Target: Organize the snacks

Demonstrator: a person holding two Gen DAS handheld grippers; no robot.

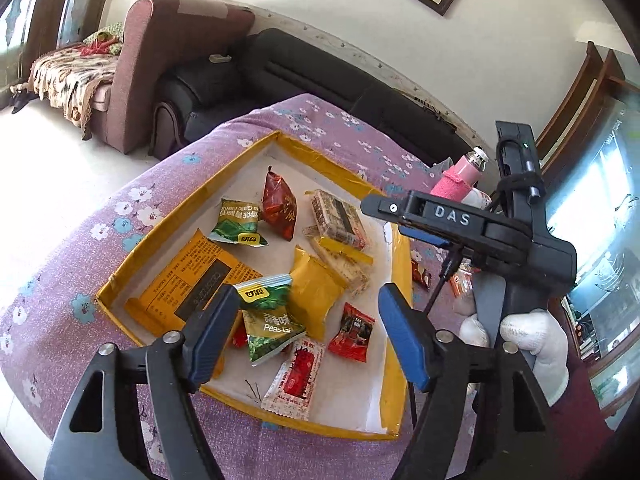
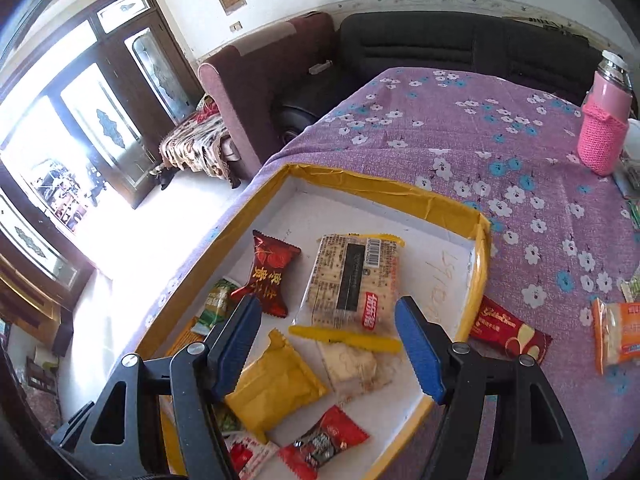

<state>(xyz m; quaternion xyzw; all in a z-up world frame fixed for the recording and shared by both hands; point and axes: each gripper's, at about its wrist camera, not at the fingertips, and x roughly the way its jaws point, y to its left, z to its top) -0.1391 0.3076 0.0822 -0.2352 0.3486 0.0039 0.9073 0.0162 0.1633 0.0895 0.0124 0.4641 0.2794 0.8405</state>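
A shallow yellow-rimmed tray [image 1: 240, 160] [image 2: 384, 188] on the purple flowered cloth holds several snack packs: a green pea pack [image 1: 268, 316], a dark red pack [image 1: 278, 206] [image 2: 270, 276], a cracker pack [image 1: 338, 218] [image 2: 352, 276], a plain yellow pack [image 1: 312, 292] [image 2: 276, 384] and a small red candy [image 1: 352, 332] [image 2: 324, 444]. My left gripper [image 1: 308, 336] is open above the tray's near part, empty. My right gripper [image 2: 328, 344] is open above the tray, empty; it also shows in the left wrist view [image 1: 424, 220], held by a white-gloved hand.
Loose snacks lie on the cloth right of the tray: a red packet [image 2: 508, 332] and an orange-edged cracker pack [image 2: 616, 336]. A pink-sleeved bottle [image 2: 604, 128] stands at the far right. A black sofa [image 2: 440, 44] and a maroon sofa [image 1: 160, 68] stand behind the table.
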